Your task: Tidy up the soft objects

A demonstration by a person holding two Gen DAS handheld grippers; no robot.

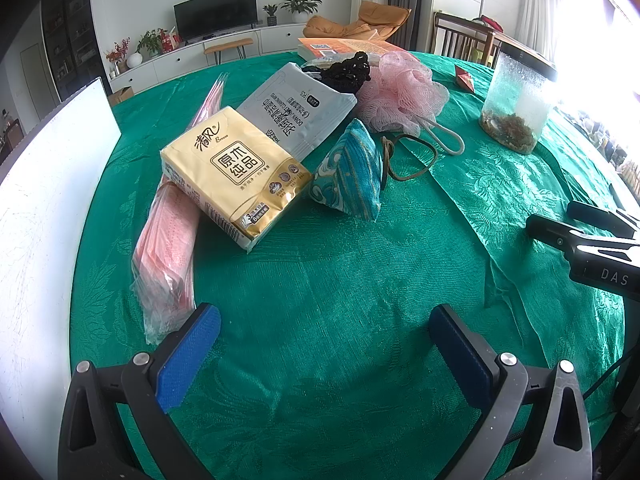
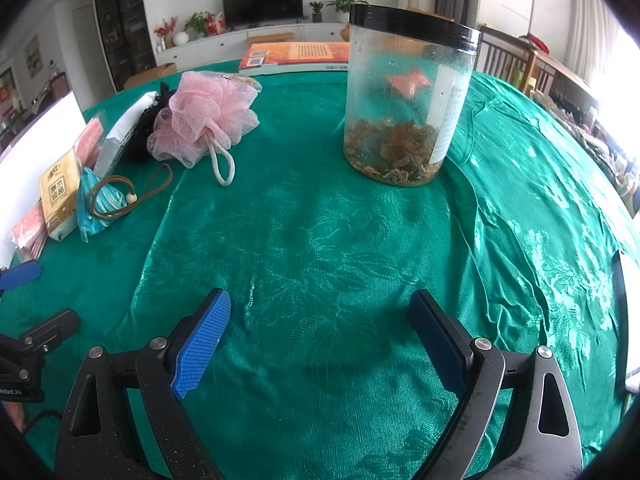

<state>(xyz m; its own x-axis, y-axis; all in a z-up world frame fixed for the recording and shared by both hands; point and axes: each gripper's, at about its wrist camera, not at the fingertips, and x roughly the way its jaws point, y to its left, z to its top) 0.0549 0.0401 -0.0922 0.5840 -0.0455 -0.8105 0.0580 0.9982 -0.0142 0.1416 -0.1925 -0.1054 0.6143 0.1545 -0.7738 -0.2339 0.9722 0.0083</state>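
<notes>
Left gripper (image 1: 324, 320) gapes empty, tissue pack (image 1: 236, 172) just beyond

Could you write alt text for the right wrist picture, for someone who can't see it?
An open right gripper, its blue-padded jaws apart and empty, hangs over a green patterned tablecloth. Ahead stands a clear plastic jar with a black lid; a pink mesh bath sponge lies to its left.

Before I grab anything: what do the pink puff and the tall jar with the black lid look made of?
Pink ruffled bath puff: gathered nylon-like mesh, matte; open netting shows at its edges, with a white cord loop.
Tall clear jar with black lid: probably rigid plastic, glossy but cloudy; brown dried contents show through its wall. Not soft.
</notes>
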